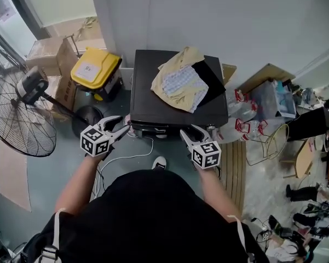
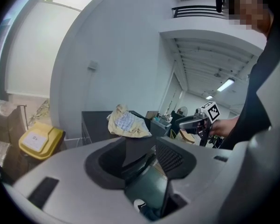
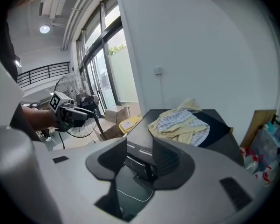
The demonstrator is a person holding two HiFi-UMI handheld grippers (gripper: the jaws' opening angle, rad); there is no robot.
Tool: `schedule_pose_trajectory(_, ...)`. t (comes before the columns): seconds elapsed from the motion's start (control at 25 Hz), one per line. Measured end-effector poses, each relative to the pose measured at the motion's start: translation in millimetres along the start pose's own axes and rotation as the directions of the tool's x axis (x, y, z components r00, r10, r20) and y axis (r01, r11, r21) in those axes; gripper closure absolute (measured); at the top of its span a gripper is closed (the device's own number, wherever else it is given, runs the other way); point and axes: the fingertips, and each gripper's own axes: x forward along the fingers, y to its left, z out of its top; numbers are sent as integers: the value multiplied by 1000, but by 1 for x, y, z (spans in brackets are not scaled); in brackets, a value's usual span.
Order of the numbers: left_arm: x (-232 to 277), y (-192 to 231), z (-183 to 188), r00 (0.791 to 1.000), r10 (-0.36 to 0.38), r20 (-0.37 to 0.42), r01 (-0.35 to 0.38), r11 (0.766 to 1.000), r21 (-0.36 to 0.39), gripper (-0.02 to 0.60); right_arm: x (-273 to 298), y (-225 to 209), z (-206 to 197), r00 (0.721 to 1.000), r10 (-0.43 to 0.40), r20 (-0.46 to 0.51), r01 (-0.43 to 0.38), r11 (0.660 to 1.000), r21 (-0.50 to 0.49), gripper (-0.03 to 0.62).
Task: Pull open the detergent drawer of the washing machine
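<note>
Right gripper (image 3: 140,154), jaws apart and empty, before dark washing machine (image 3: 140,125) with clothes (image 3: 179,124) on top

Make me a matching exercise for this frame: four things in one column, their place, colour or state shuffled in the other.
Things:
1. clothes pile
2. bin
3. fan
4. left gripper

Place, colour or state:
A. open, holding nothing, short of the washing machine's front
B. round wire cage at the head view's left edge
C. lying on top of the washing machine
D. has a yellow lid

Pairs: 1-C, 2-D, 3-B, 4-A
</note>
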Motion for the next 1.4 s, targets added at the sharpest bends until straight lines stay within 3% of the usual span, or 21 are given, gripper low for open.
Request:
schedule_pose_trajectory(0.68, 49, 31, -75, 987, -5, -160, -7, 997, -75, 377, 65, 1, -72, 982, 91, -166, -82, 995, 59, 408)
schedule_pose_trajectory(1.08, 71, 53, -130, 958, -24, -287, -12, 992, -124, 377, 94, -2, -105, 964, 128, -231, -108, 989, 98, 407)
schedule_pose_trajectory(1.4, 83, 65, -158, 942, -24, -335, -19, 992, -127, 377, 116, -2, -124, 950, 150, -273, -119, 985, 125, 407)
